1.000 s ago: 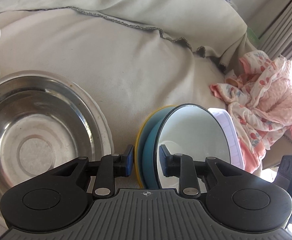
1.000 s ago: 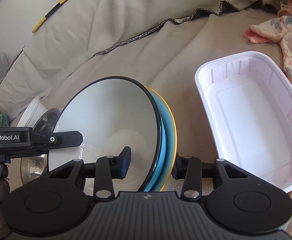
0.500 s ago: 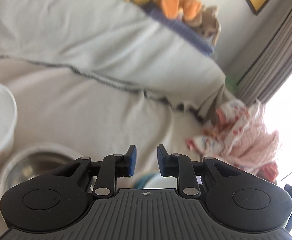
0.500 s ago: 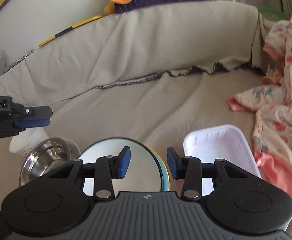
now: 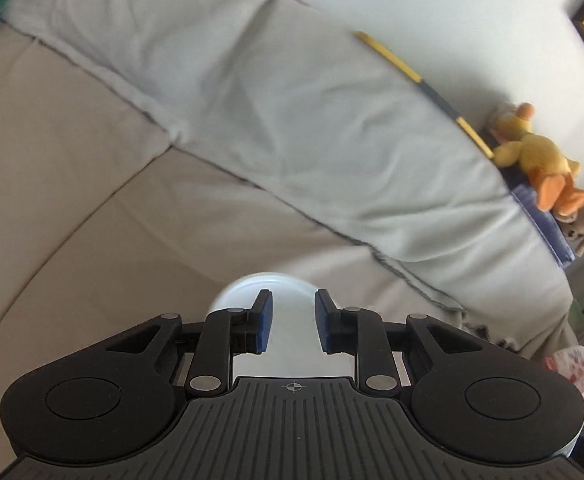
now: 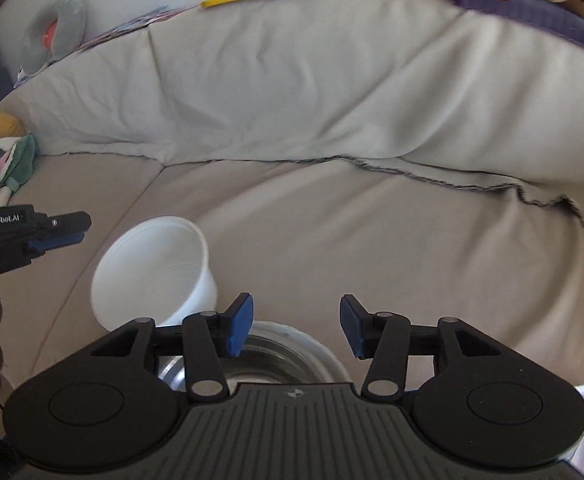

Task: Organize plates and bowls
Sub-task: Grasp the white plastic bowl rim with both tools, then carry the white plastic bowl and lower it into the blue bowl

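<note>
White plastic tub (image 6: pixel 154 270) stands on the sofa seat (image 6: pixel 371 240), toward its left side near the seam between cushions, tilted a little, mouth open upward. Just beside it to the right, the steel bowl (image 6: pixel 276 356) sits at the front edge of the seat, mostly hidden under the right gripper.

Risks, as judged:
- Tub looks light and rests on soft fabric. A finger clipping its rim would likely tip it or push it along the cushion.
- Steel bowl is smooth and curved; a shallow pinch on its rim could slip.
- Both grippers are near the same two items, so they could knock together.

Left gripper (image 5: pixel 290 322): pointing down over the tub in its own view, jaws narrowly parted, nothing between the pads. In the right view it enters from the left edge, level with the tub's rim and apart from it.

Right gripper (image 6: pixel 295 326): angled down above the steel bowl, jaws opening, about a third apart, holding nothing; the bowl lies below the fingers, contact not evident.
</note>
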